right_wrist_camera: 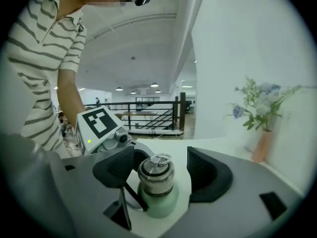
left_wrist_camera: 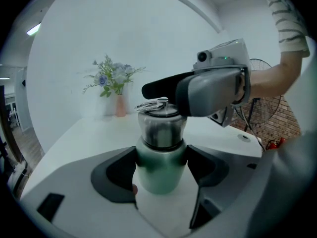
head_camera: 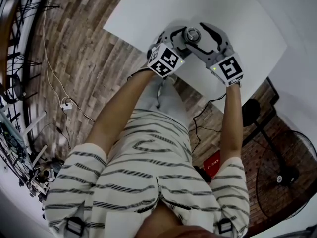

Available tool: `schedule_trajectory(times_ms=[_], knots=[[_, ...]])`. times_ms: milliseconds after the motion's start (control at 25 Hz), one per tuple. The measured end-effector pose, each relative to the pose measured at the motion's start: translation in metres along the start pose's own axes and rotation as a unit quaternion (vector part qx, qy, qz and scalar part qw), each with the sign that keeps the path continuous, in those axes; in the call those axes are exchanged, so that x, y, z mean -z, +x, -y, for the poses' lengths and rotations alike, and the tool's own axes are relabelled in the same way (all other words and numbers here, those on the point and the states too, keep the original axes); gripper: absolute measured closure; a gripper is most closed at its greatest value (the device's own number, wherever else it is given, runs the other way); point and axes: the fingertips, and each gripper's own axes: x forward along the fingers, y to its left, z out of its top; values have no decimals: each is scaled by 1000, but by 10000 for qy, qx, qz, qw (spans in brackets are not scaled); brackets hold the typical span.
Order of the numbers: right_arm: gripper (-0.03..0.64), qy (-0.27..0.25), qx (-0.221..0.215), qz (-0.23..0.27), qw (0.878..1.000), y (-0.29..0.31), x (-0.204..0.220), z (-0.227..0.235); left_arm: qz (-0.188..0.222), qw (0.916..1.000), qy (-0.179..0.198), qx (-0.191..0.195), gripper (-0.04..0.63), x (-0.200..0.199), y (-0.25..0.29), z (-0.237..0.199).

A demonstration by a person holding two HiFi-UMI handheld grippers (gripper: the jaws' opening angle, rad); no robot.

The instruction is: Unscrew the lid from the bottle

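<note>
One bottle (left_wrist_camera: 159,176): rigid, smooth, likely slippery; body clenched in left claw (left_wrist_camera: 161,162).
Lid (right_wrist_camera: 155,176): steel, ringed; take its sides.
Right claw (right_wrist_camera: 160,168): released, straddling lid.

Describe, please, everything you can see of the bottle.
The bottle has a pale green body and a brushed-steel lid, still on, topped by a metal ring. It stands upright on the white table. The left hand-held gripper clamps its body; the right hand-held gripper is open, jaws flanking the lid without pressing it.
</note>
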Motion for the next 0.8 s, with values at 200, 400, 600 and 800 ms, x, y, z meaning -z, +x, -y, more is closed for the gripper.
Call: schedule_trajectory(times_ms=[200, 400, 600, 800], knots=[[296, 160, 1177, 2, 9929, -1, 4, 0, 7, 10000, -8, -15, 273, 1, 0, -2], [316, 615, 2036, -83, 9771, 5, 17, -2, -6, 10000, -26, -25, 273, 2, 0, -3], [373, 925, 2553, -153, 9623, 4, 28, 3, 23, 10000, -25, -17, 273, 0, 1, -1], [365, 926, 2405, -130, 9661, 4, 29, 4, 8, 10000, -31, -4, 273, 1, 1, -1]])
